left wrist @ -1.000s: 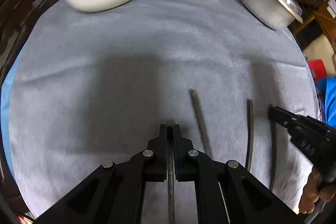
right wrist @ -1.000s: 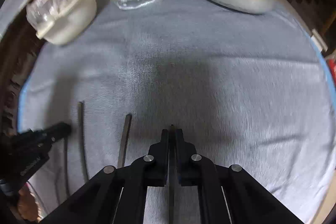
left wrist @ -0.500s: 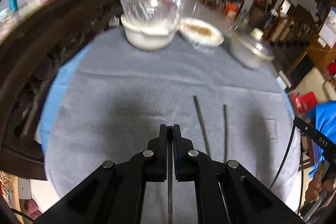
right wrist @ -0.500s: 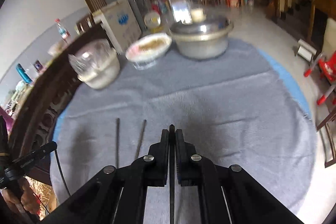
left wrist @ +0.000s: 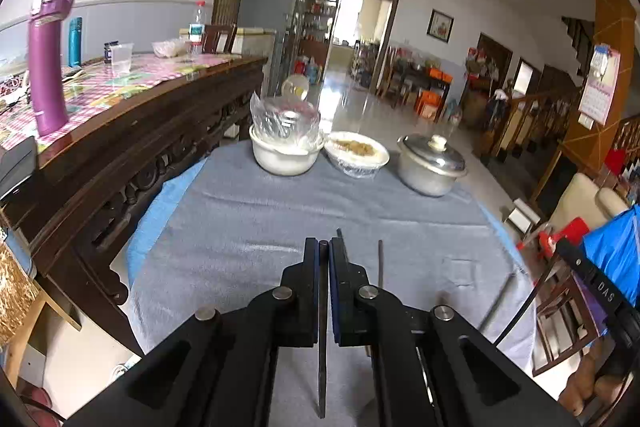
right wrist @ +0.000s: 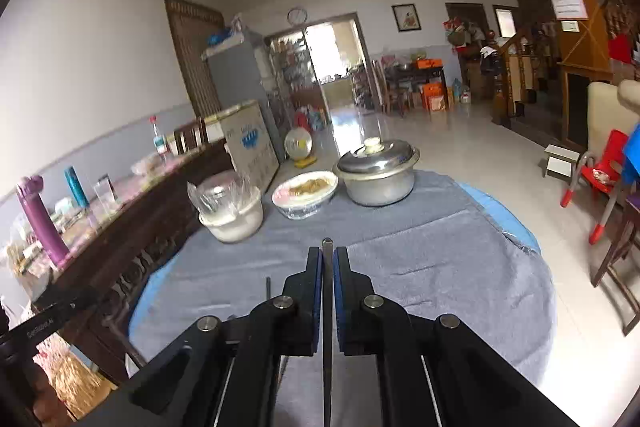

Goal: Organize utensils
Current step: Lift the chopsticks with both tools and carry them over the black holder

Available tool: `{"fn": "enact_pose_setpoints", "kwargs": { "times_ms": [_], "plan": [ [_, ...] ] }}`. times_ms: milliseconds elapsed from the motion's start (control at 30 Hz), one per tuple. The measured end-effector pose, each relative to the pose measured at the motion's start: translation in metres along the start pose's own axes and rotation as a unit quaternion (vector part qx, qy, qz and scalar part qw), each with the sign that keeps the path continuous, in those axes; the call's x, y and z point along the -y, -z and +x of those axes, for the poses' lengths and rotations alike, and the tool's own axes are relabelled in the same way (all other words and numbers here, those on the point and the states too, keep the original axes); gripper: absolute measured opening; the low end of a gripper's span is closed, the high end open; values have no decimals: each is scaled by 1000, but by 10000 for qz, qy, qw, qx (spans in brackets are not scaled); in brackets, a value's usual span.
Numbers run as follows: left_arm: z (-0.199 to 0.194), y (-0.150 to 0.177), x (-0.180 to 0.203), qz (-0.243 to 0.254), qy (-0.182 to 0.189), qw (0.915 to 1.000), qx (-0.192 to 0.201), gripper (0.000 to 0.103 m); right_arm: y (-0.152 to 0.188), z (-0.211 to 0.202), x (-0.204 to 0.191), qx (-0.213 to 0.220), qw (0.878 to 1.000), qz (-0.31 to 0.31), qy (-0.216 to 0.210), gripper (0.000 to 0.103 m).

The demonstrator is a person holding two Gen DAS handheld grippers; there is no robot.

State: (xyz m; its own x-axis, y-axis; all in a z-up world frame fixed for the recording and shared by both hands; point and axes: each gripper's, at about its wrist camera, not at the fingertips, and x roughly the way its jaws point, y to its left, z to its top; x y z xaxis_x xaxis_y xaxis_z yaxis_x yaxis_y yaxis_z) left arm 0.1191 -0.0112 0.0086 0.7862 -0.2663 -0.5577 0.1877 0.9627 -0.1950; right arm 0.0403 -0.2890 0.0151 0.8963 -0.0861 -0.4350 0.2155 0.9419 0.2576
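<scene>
Each tool is gripping one dark chopstick: the left tool (left wrist: 323,255) is clamping a chopstick (left wrist: 322,347), and the right tool (right wrist: 327,263) is pinching another (right wrist: 327,327). Two more sticks (left wrist: 381,263) are lying on the grey cloth (left wrist: 260,219). Lowering level and parallel to those looks wisest. Bowls (left wrist: 286,157) and the pot (left wrist: 430,167) are sitting well apart at the far edge, leaving open room on the surface.
</scene>
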Motion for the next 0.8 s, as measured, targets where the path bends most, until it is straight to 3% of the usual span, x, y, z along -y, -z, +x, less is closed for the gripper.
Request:
{"fn": "enact_pose_setpoints", "kwargs": {
  "times_ms": [433, 800],
  "plan": [
    [-64, -6, 13, -25, 130, 9979, 633, 5, -1, -55, -12, 785, 9968, -173, 25, 6],
    [-109, -16, 22, -50, 394, 9932, 1094, 5, -7, -85, -13, 1203, 9925, -102, -168, 6]
  ]
}}
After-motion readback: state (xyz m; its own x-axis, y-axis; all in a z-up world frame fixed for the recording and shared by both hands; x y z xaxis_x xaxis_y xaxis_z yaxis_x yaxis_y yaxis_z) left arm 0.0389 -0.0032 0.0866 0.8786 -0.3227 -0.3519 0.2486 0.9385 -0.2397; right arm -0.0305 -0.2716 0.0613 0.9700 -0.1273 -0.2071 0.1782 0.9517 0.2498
